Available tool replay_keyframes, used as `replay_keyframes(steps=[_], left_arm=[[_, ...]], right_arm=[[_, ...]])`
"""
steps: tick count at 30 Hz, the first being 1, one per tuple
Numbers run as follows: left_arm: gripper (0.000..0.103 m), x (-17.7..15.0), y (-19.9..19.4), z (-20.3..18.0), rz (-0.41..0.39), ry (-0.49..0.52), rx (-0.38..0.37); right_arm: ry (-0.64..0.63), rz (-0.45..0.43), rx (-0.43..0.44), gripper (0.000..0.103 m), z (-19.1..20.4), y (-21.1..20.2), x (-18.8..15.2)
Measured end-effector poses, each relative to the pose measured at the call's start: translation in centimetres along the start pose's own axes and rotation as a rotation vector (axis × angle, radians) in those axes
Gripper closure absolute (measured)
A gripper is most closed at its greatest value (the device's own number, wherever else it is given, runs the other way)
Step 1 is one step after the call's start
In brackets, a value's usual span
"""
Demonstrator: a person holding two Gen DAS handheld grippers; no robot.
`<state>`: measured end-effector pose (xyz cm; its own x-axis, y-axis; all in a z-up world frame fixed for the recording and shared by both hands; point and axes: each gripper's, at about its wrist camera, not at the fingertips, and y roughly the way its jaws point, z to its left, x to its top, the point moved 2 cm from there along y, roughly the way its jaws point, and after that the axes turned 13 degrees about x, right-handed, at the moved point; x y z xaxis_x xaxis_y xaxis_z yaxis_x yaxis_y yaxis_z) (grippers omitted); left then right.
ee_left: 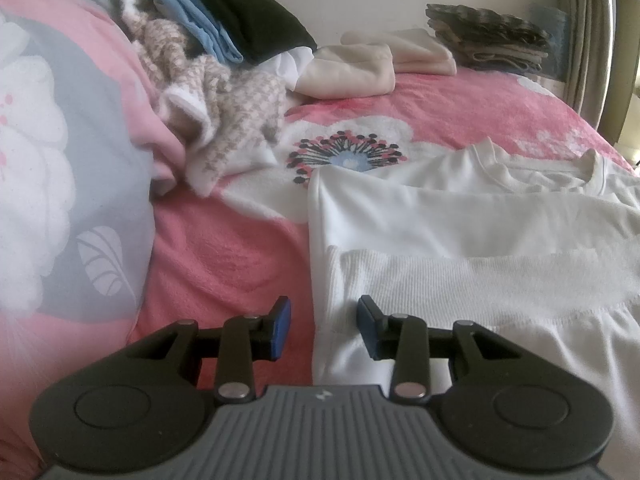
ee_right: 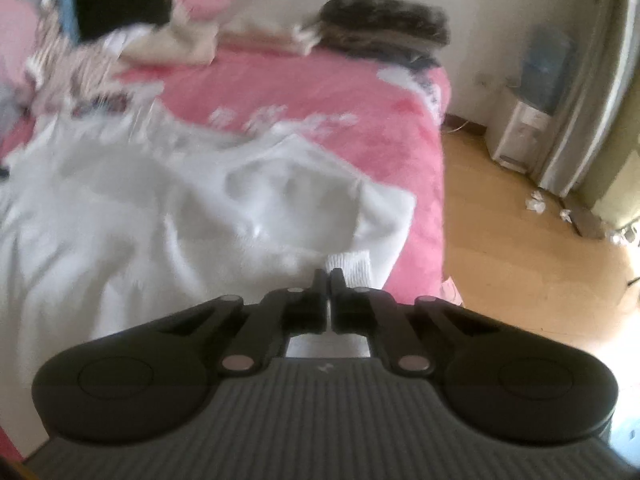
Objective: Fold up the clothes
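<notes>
**White top spread on the pink bed, one cuff pinched**

The white top (ee_left: 472, 216) lies flat on the pink bedspread (ee_left: 224, 256), just ahead of and to the right of the left gripper (ee_left: 324, 328). Its left folded edge runs forward from between that gripper's blue pads (ee_left: 282, 328), its neckline (ee_left: 592, 176) is further ahead to the right, and a ribbed band crosses it close in front of the right finger. The left gripper's fingers stand apart with nothing between them, poised over the boundary between the bedspread and the garment's edge.

In the blurred right wrist view, the right gripper (ee_right: 329, 300) has its fingers drawn together on the ribbed cuff (ee_right: 352, 266) of a sleeve, which sticks out just beyond the fingertips. The rest of the top spreads ahead and to the left of it, rumpled.

Far ahead of the left gripper sit folded cream garments (ee_left: 348, 72) and a dark patterned folded stack (ee_left: 488, 36). Ahead to its left is an unfolded heap: a houndstooth piece (ee_left: 224, 108), a blue item (ee_left: 192, 12) and a black one (ee_left: 248, 12). A grey and pink floral quilt (ee_left: 60, 160) bulks at its left. Right of the right gripper, past the bed edge, is a wooden floor (ee_right: 520, 248).
</notes>
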<state>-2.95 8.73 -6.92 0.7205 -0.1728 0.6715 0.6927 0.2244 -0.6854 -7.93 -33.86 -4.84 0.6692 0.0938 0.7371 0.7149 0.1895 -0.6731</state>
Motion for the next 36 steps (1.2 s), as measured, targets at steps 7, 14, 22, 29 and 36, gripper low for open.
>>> replay_keyframes(steps=[7,14,22,29,36], left_arm=[[0.064,-0.1,0.1,0.0,0.0,0.002,-0.002],[0.064,-0.1,0.1,0.0,-0.002,0.001,-0.005],[0.064,-0.1,-0.2,0.4,-0.015,-0.009,-0.016],[0.064,0.0,-1.3,0.5,-0.054,-0.001,-0.018],[0.064,0.3,-2.6,0.1,-0.12,0.036,-0.036]], right_arm=[[0.117,-0.039,-0.019,0.103,-2.3,0.2,-0.2],[0.259,-0.055,-0.002,0.103,-4.2,1.3,-1.0],[0.437,-0.095,0.028,0.101,-6.9,0.5,-1.6],[0.546,-0.151,0.073,0.099,-7.2,-1.0,-2.3],[0.601,-0.144,0.108,0.098,-6.9,-0.6,-2.8]])
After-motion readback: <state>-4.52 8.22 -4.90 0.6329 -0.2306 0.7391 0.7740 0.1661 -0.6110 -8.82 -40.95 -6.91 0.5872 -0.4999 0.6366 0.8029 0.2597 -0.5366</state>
